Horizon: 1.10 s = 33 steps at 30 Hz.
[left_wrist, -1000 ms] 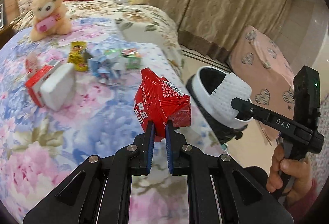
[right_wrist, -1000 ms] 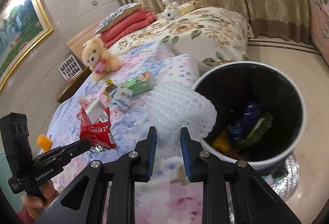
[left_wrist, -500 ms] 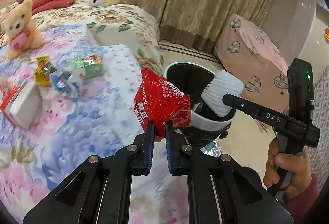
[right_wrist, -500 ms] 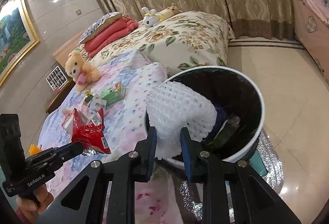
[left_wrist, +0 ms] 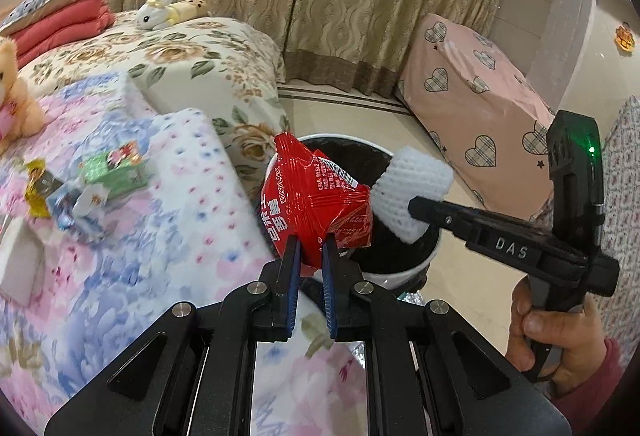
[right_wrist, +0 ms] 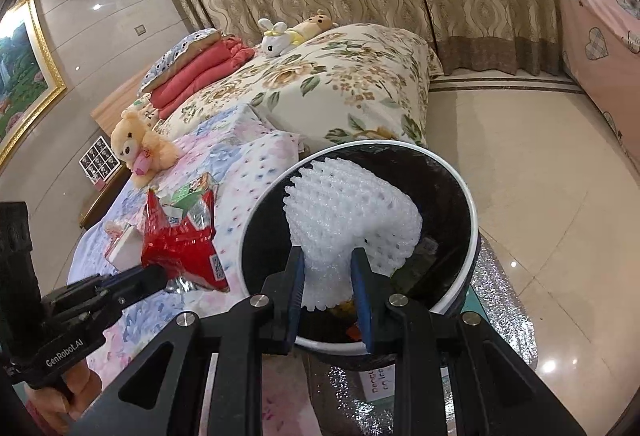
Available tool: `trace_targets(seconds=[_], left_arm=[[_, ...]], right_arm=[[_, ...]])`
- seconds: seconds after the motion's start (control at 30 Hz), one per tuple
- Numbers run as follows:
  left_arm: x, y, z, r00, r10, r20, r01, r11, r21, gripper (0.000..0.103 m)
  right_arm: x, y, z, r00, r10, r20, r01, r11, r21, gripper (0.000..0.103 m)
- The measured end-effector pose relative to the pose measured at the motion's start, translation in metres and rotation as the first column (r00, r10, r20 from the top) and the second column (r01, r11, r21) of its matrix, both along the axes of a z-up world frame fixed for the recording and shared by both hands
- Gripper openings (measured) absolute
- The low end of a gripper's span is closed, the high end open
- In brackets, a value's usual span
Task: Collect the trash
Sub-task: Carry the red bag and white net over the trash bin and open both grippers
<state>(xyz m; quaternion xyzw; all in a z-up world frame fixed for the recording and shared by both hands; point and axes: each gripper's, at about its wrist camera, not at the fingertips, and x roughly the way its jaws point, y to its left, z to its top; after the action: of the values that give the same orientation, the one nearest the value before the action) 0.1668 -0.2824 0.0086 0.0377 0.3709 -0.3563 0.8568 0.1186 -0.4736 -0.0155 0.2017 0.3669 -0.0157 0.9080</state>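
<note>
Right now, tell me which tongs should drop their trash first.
Right. The right tongs hold the white foam net directly over the bin. The left tongs grip the red wrapper beside the rim, over the bed edge.

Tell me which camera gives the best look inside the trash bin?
The right wrist view. It looks down into the trash bin, showing its whole white rim, dark lining and some trash at the bottom, though the white foam net covers part. In the left wrist view the red snack bag and the net hide most of the opening.
</note>
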Motion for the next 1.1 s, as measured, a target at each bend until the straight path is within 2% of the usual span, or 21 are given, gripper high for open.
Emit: trace_targets(seconds=[0.3,0.77,0.8,0.87,0.9,0.97,1.1], left_arm=[[0.010,-0.023,-0.006,1.000,-0.028,-0.002,0.028,0.999,0.034,0.010],[0.024,-0.043,-0.020,0.997,-0.054,-0.052,0.057,0.997,0.052,0.011],[0.024,-0.043,-0.021,0.997,-0.049,-0.056,0.052,0.998,0.046,0.013],[0.025,-0.043,-0.023,0.996,-0.041,-0.074,0.044,0.998,0.038,0.029],[0.024,-0.042,-0.023,0.996,-0.042,-0.074,0.045,0.998,0.032,0.030],[0.020,-0.040,-0.024,0.997,-0.036,-0.064,0.039,0.999,0.035,0.042],[0.015,-0.028,-0.026,0.998,-0.014,-0.068,0.015,1.000,0.013,0.052]], right_arm=[[0.005,-0.011,-0.004,1.000,-0.006,-0.020,0.006,1.000,0.000,0.024],[0.021,-0.021,-0.015,0.998,0.003,-0.068,-0.004,1.000,-0.002,0.028],[0.021,-0.023,-0.016,0.998,0.003,-0.069,-0.003,1.000,-0.001,0.028],[0.023,-0.024,-0.017,0.997,-0.005,-0.077,0.005,1.000,0.004,0.038],[0.023,-0.026,-0.018,0.997,-0.010,-0.081,0.011,1.000,0.012,0.040],[0.022,-0.028,-0.019,0.996,-0.016,-0.082,0.018,0.999,0.028,0.044],[0.018,-0.029,-0.017,0.997,-0.029,-0.073,0.032,0.999,0.035,0.048]])
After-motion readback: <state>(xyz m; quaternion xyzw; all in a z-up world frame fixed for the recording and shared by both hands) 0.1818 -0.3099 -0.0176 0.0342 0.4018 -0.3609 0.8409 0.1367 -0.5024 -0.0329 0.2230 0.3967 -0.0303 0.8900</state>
